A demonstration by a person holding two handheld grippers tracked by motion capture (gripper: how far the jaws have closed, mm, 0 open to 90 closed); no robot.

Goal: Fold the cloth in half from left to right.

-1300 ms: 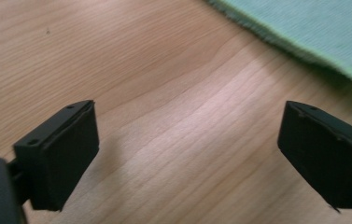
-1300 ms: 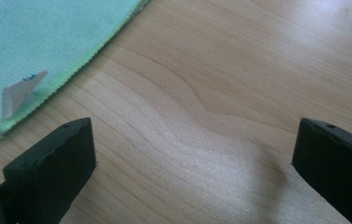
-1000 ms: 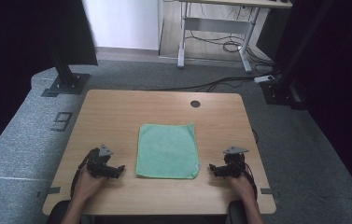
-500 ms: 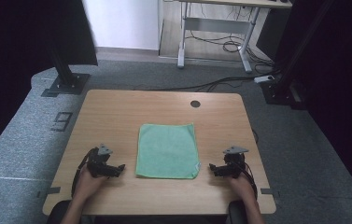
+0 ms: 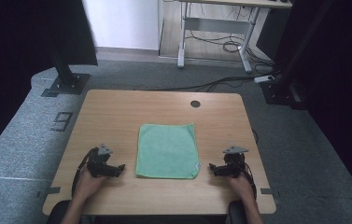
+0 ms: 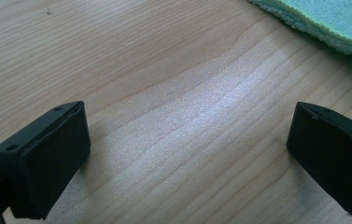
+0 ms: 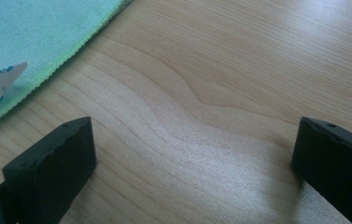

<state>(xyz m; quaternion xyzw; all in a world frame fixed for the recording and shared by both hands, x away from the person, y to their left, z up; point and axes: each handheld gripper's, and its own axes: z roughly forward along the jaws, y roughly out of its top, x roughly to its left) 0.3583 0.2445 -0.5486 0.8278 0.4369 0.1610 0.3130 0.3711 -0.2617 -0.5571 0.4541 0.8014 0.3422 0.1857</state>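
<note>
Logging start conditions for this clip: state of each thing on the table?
Green square microfibre cloth: flat, unfolded, white tag at its near right corner, nothing touching it.
Left claw: open, empty, on the wooden table left of the cloth.
Right claw: open, empty, right of the cloth.

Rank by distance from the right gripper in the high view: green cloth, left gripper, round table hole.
From the right gripper:
1. green cloth, just to its left, mid-table.
2. round table hole, far edge.
3. left gripper, beyond the cloth, near edge.
</note>
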